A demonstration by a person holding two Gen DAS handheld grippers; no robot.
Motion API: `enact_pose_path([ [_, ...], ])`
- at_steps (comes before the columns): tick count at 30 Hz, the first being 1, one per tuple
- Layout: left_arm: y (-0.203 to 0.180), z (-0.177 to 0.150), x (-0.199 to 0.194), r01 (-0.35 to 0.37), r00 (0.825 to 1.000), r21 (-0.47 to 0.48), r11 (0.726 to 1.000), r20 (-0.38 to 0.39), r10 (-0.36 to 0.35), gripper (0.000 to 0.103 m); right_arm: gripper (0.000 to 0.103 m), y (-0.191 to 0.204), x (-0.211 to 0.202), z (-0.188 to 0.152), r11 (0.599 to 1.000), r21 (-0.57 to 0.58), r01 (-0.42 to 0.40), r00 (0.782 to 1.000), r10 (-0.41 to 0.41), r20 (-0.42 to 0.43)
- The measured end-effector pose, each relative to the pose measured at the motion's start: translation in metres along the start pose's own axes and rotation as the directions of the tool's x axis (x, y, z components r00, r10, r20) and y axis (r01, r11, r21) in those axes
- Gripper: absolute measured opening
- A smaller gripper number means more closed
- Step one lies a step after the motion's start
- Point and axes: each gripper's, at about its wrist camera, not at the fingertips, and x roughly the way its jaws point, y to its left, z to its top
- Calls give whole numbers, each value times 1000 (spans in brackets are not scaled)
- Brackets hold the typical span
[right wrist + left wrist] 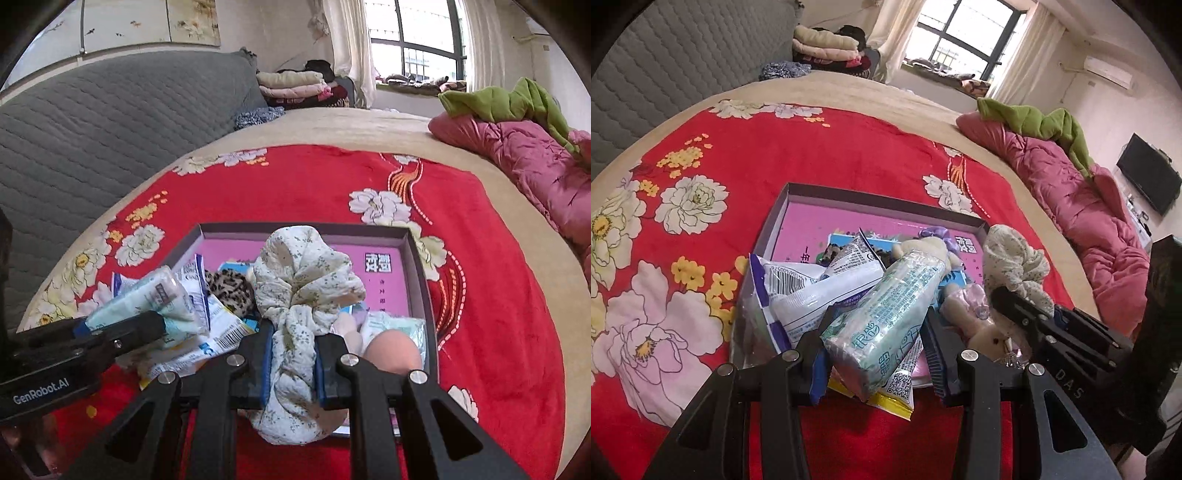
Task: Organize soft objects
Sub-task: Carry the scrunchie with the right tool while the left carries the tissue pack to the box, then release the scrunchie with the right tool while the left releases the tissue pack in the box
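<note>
"GenRobot.AI" is printed on the left tool (pixel 122 334); "DAS" on the right tool (pixel 1008 299).

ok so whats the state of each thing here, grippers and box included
left gripper: shut on tissue pack
right gripper: shut on floral scrunchie
box: open, partly filled
white snack bag: lying in box, over its edge
leopard scrunchie: in box

Free room: far half of the box (pixel 419 258) floor.
Obstacles: snack packets (pixel 812 291), leopard scrunchie (pixel 231 291) crowd its near left.
</note>
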Motion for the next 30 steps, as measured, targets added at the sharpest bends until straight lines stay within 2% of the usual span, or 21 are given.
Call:
enact_pose_path([
  [12, 0, 1, 1, -3, 1000, -1, 1000, -4, 3, 45, 20, -4, 20, -9, 1000, -10, 28, 998, -28, -64],
  [17, 0, 1, 3, -5, 1000, 1, 1000, -9, 5, 45, 22, -7, 19, -11, 1000, 0, 21, 998, -21, -60],
  [25, 0, 3, 7, -11, 1000, -2, 1000, -16, 11, 45, 47, -3, 10, -11, 1000, -17, 5, 1000, -5, -30],
  [27, 0, 3, 8, -14, 1000, -4, 1000, -17, 14, 45, 57, 0, 4, -11, 999, -36, 8, 1000, -8, -6],
  [30, 0, 4, 11, -21, 999, -1, 1000, -27, 21, 45, 58, 0, -5, -10, 999, -38, 16, 1000, -15, 23],
])
